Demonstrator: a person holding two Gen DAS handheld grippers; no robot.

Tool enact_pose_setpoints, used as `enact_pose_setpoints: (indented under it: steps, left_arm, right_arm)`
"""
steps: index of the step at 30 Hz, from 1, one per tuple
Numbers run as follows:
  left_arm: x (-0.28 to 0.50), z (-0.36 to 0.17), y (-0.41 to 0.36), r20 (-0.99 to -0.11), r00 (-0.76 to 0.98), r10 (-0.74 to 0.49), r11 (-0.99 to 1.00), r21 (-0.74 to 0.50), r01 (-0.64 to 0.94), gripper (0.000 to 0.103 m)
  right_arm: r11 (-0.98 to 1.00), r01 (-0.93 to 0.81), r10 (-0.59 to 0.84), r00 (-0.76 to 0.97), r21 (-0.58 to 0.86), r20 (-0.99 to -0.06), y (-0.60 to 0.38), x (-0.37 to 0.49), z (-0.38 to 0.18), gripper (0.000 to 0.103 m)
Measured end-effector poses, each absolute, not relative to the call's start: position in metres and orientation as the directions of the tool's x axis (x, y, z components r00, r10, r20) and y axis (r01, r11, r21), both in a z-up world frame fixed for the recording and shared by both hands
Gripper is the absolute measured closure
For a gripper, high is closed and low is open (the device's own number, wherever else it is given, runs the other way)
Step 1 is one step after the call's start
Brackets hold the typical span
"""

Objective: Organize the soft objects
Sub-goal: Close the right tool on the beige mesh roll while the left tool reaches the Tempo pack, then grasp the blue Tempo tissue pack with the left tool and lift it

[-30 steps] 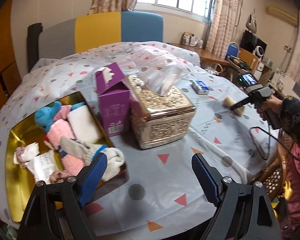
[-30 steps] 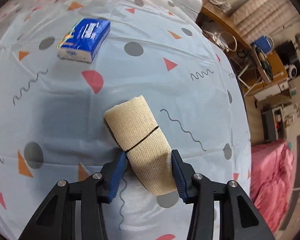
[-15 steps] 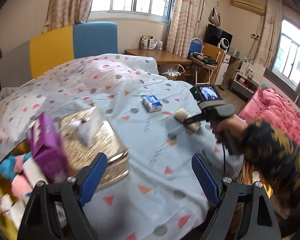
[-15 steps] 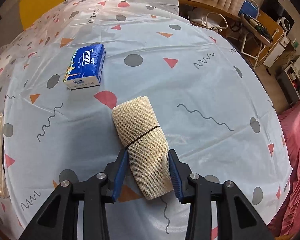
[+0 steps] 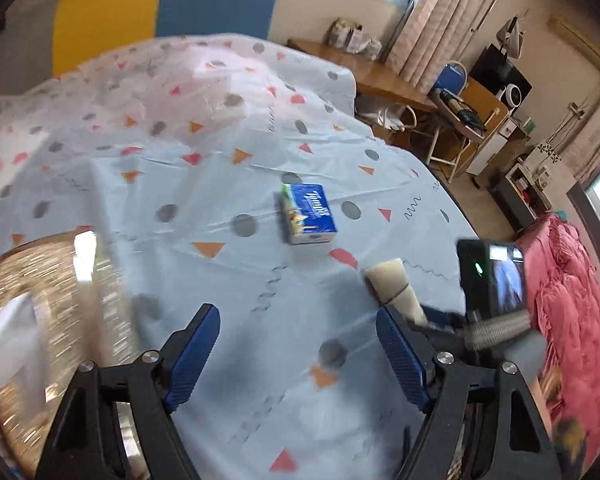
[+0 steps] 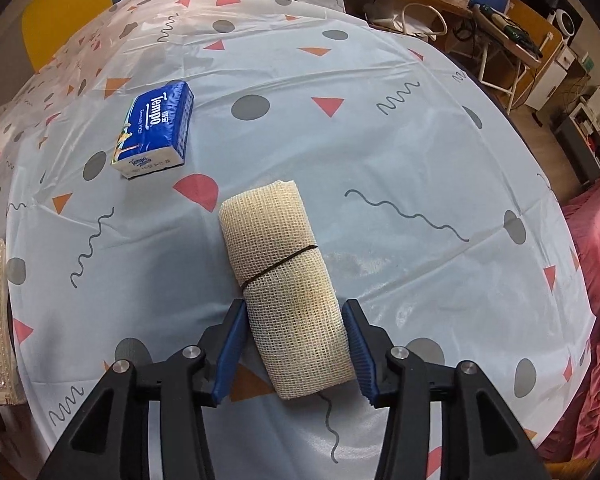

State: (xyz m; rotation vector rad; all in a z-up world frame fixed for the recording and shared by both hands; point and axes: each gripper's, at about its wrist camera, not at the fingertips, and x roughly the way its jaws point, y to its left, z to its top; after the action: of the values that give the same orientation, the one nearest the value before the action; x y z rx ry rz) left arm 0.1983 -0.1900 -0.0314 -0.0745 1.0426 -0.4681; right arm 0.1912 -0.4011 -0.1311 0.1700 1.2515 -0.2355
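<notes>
Looking from the right wrist view, closest thing is the right gripper (image 6: 296,344), and its blue pads sit against both sides of the rolled mesh cloth (image 6: 288,280), so I'd call that clamped on the roll. The roll has a thin dark band around its middle, and its far end points away across the patterned tablecloth (image 6: 400,168). Can't really tell whether it's lifted off the cloth or resting on it.

A bit further out and to the left is the blue tissue pack (image 6: 156,132), lying flat on the table, apart from the roll and not touched by anything.

From the left wrist view, the left gripper (image 5: 298,356) has its fingers wide apart with nothing between them, just hanging over the table. The tissue pack (image 5: 309,213) is out ahead of it, and the roll (image 5: 394,286) shows off to the right with the other gripper on it. Down at the left edge there's a blurry gold tissue box (image 5: 56,300).

Progress-wise, my guess is it's partway: one soft item gripped, and the tissue pack is loose on the table. Both need to end up wherever the soft stuff goes, and I can't see that spot in these shots.
</notes>
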Motion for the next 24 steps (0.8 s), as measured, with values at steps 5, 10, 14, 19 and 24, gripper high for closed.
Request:
enact_pose_setpoints:
  steps: [5,10,14,19,24]
  left_arm:
    - [0.234,-0.055,-0.228,-0.838,0.408,-0.361,0.91,-0.223,0.348,0.023]
    - [0.267,-0.07,-0.247,-0.851,0.394,-0.347,0.915,-0.215,0.341,0.023]
    - [0.287,-0.078,-0.261,-0.853,0.393,-0.343,0.915,-0.208,0.346,0.027]
    - [0.304,-0.087,-0.288,-0.866,0.401,-0.299,0.916,-0.143,0.374,0.027]
    - [0.326,-0.112,-0.303,-0.9,0.374,-0.224,0.929,-0.081,0.361,0.03]
  right_arm:
    - [0.962,0.272,-0.069,0.288,0.012,-0.955,-0.409,0.195,-0.133,0.053]
    - [0.96,0.281,-0.069,0.278,0.012,-0.958,-0.412,0.198,-0.135,0.053]
    - [0.96,0.28,-0.072,0.274,0.008,-0.959,-0.415,0.199,-0.136,0.053]
    - [0.959,0.283,-0.077,0.272,0.003,-0.959,-0.411,0.199,-0.137,0.053]
    - [0.96,0.279,-0.084,0.269,-0.006,-0.959,-0.408,0.2,-0.138,0.052]
